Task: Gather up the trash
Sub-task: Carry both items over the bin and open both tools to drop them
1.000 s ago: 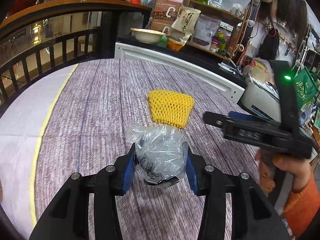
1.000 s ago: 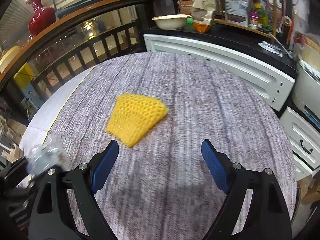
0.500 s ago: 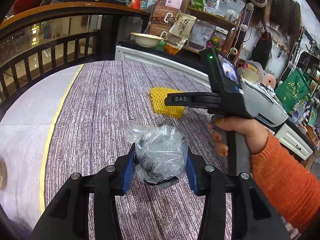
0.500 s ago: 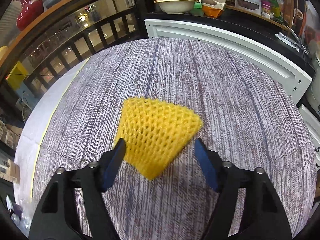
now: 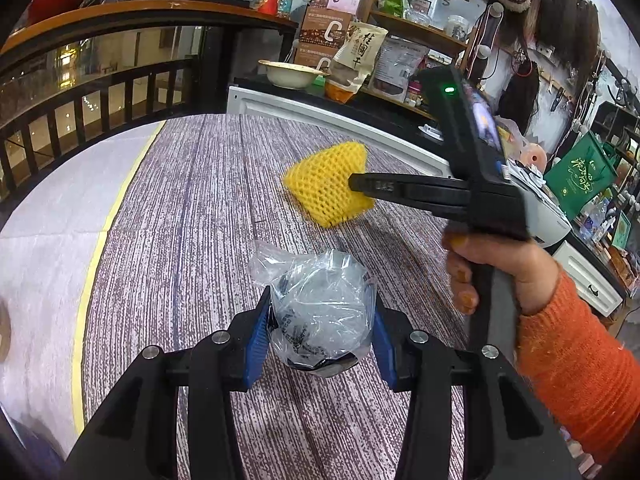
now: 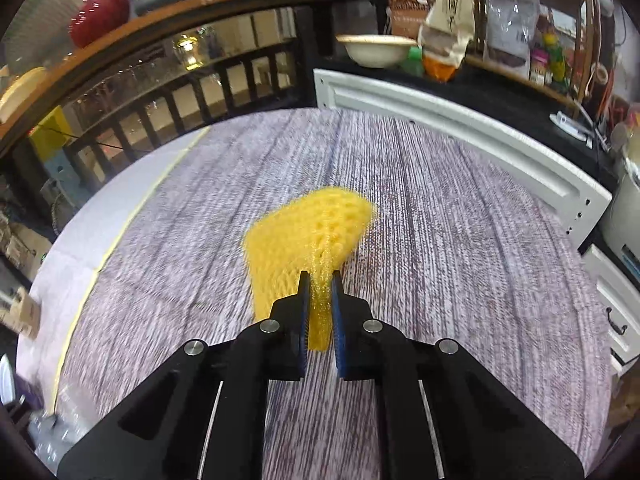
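While the left hand-held gripper [image 5: 318, 328] squeezes a crinkly clear plastic bag [image 5: 320, 308] with dark bits inside, low over the stripy purple-grey desk [image 5: 180, 216], the right hand-held gripper [image 6: 320, 300] is closing its jaws on a soft yellow foam net [image 6: 308, 232]. A second ago that holey, wedge-shaped net lay flat on the desk; now it is bunched up between the blue pads.

yellow foam net [image 6: 308, 232]: pinched, lifted | clear plastic bag [image 5: 320, 308]: crumpled, above table
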`<state>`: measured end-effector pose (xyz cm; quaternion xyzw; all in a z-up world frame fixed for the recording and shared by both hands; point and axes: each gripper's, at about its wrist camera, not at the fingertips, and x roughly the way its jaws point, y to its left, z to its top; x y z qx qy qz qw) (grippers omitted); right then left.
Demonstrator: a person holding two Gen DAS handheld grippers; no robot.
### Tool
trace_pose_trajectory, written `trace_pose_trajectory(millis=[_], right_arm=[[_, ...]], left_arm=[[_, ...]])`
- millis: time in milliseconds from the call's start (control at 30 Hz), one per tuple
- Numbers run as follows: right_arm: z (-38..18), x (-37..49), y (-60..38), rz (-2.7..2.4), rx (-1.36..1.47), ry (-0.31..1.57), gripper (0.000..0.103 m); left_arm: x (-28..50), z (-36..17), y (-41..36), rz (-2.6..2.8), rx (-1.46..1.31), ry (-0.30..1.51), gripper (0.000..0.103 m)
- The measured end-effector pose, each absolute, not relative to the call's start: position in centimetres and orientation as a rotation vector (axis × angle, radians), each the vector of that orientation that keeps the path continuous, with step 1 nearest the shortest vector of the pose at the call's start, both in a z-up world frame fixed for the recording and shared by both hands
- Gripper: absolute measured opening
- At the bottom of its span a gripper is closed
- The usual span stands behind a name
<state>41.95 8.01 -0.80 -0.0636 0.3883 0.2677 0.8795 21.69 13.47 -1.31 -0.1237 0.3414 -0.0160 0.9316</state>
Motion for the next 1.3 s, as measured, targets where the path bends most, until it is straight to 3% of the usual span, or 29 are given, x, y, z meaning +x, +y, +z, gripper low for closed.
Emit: trace_pose_trajectory(millis=[767, 1300], right_arm=[[2.5, 30.1, -7.1, 0.526, -0.062, 0.642, 0.011], [0.8, 26.8, -20.4, 0.282, 0.064, 0.621, 0.011]], left_arm=[[19.0, -0.6, 7.2, -0.144, -0.227, 0.683, 0.044], [19.9, 0.4, 0.0, -0.304, -0.178, 0.669, 0.044]])
